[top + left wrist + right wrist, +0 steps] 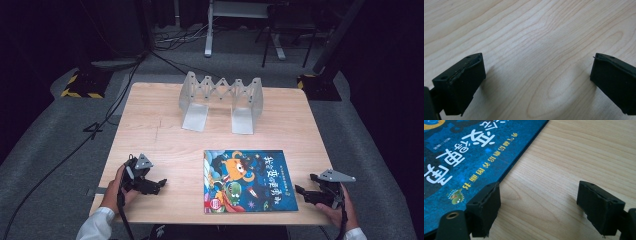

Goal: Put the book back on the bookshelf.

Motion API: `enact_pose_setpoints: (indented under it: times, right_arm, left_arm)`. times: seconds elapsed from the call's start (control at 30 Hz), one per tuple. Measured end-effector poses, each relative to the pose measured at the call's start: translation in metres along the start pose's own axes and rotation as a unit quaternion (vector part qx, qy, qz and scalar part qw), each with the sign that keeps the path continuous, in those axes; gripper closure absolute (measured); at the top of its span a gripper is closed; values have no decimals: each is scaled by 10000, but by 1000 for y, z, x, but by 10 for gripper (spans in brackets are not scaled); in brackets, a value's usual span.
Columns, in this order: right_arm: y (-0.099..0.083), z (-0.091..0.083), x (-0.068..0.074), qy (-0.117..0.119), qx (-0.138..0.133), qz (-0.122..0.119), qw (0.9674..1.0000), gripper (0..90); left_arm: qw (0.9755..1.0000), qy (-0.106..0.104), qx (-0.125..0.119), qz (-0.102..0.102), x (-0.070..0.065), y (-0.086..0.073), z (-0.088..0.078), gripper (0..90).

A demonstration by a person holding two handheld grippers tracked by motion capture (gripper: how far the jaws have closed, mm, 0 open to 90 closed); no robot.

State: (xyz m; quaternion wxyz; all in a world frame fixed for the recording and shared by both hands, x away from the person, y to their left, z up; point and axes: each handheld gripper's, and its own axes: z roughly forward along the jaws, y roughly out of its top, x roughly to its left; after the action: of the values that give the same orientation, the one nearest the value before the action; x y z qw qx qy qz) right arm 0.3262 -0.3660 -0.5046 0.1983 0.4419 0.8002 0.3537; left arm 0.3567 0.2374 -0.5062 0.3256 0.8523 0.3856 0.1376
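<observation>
A blue picture book (pixel 248 180) lies flat near the front edge of the wooden table (pixel 165 135), cover up with white characters and cartoon figures. My left gripper (pixel 155 186) rests low on the table at the front left, well to the left of the book, jaws wide apart with only bare wood between them (pixel 537 72). My right gripper (pixel 304 192) sits just off the book's right edge, open and empty; in the right gripper view (pixel 537 207) the book (pixel 466 157) runs beside its left jaw, and only wood lies between the jaws.
A clear folding book stand (pixel 221 102) with two upright ends and a zigzag link stands at the back middle of the table. Cables and stand legs lie on the grey floor beyond. Bare wood stretches between the stand and the book.
</observation>
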Motion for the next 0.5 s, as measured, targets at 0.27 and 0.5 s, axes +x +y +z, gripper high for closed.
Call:
enact_pose_setpoints:
  times: [0.27, 0.5]
  right_arm:
    - [-1, -3, 5, 68, -60, -210, 9997, 257]
    - [-4, -15, 14, 644, -270, -338, 9970, 297]
  left_arm:
    - [9992, -219, -14, 322, -12, 7, 6, 3]
    - [9986, -314, -35, 412, -18, 11, 9, 26]
